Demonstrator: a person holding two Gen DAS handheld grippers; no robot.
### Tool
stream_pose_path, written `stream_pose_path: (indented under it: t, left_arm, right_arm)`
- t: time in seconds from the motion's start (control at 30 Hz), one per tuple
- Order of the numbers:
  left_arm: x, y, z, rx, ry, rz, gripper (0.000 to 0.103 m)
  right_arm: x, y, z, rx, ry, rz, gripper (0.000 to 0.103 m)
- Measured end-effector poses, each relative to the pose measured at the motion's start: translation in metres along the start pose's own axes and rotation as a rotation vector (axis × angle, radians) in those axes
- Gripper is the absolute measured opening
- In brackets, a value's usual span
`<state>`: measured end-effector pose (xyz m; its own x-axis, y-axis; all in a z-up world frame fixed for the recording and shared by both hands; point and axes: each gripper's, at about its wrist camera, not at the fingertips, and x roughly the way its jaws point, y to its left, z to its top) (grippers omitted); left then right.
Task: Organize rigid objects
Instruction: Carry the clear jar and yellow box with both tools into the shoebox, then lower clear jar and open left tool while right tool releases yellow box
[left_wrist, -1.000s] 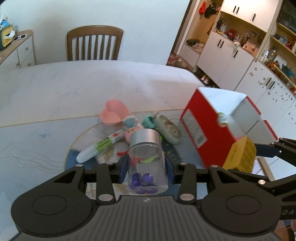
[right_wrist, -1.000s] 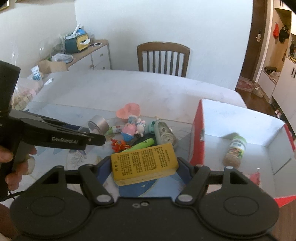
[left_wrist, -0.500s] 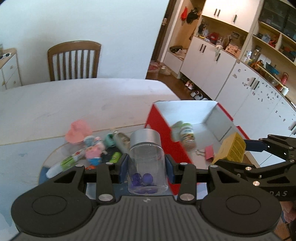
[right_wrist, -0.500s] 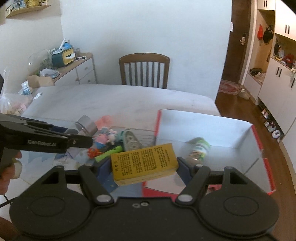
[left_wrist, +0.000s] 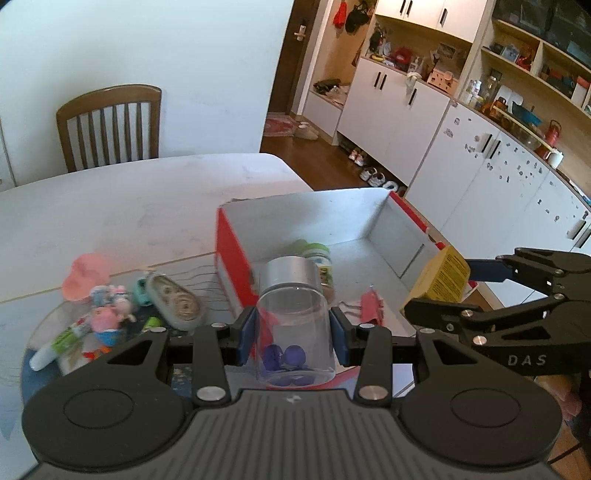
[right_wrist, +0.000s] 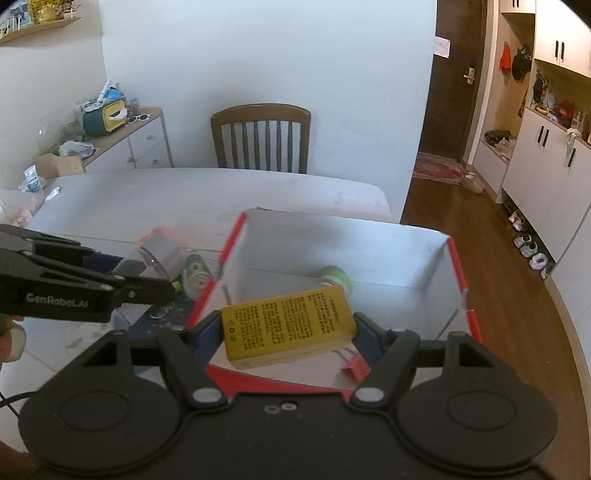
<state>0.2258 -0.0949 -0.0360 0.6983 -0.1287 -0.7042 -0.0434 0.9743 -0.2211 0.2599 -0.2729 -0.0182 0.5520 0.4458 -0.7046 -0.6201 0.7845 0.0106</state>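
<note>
My left gripper (left_wrist: 293, 339) is shut on a clear jar (left_wrist: 295, 317) with a silver lid and purple beads in its bottom. The jar hangs above the near left part of a red-and-white open box (left_wrist: 236, 258). My right gripper (right_wrist: 288, 328) is shut on a flat yellow box (right_wrist: 288, 325), held over the open box (right_wrist: 332, 236). In the open box lie a green-lidded bottle (left_wrist: 316, 254) and a pink clip (left_wrist: 369, 306). The right wrist view shows the left gripper (right_wrist: 144, 273) and its jar (right_wrist: 162, 258) at the left; the left wrist view shows the right gripper (left_wrist: 443, 291) at the right.
Left of the box, a round blue mat holds a pink heart-shaped dish (left_wrist: 86, 273), small pig figures (left_wrist: 107, 314), a white-and-green marker (left_wrist: 62, 339) and a grey oval case (left_wrist: 175, 301). A wooden chair (left_wrist: 110, 125) stands behind the white table. White cabinets line the right side.
Both grippers have carried their loads to the right, from above the pile of toys to above the open box. Neither grip has changed.
</note>
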Motion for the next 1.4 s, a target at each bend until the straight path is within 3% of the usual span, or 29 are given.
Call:
stream_pose_path:
  t: [0.37,0.73,1.4]
  left_arm:
    - [0.046,-0.037,0.014,0.018,0.052,0.021,0.041]
    - [0.109,-0.056,0.015,0.024,0.182,0.089,0.041]
    - [0.191,-0.070,0.020,0.005,0.406,0.183,0.041]
  right_arm:
    - [0.023,-0.060,-0.003,0.004,0.034,-0.006,0.073]
    - [0.075,-0.093,0.006,-0.038,0.115,0.012,0.073]
    - [0.151,-0.086,0.019,-0.247,0.355,0.036,0.073]
